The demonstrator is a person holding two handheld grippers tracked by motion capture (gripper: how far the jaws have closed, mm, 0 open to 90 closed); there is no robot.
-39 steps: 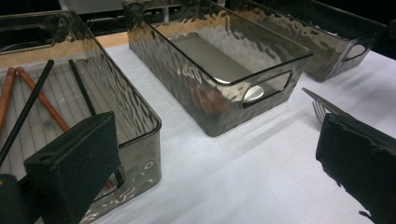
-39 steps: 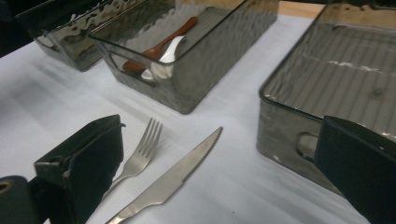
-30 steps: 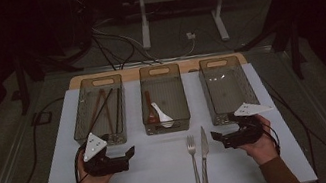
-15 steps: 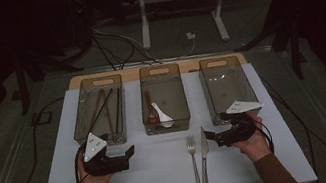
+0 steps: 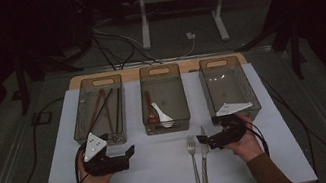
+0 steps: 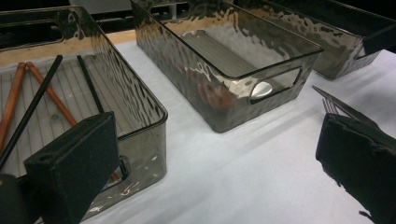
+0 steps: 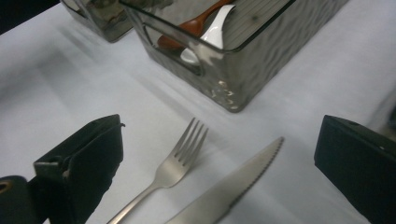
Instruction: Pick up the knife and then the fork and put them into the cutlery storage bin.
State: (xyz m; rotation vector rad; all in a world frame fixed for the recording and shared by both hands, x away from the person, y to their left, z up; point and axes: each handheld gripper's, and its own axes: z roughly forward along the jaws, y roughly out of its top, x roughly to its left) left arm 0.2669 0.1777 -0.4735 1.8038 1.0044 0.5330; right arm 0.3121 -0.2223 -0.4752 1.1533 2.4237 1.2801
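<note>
Right gripper (image 5: 202, 140) beside knife (image 5: 204, 164) and fork (image 5: 193, 159); left gripper (image 5: 131, 152) apart, near left bin (image 5: 79, 122)

Your right tool (image 5: 203, 139) has bare worktop (image 5: 160, 173) on either side of the fork (image 5: 194, 162) and knife (image 5: 204, 163). At mid-frame three bins block the way forward; the middle bin (image 5: 168, 121) looks nearest the knife tip.
</note>
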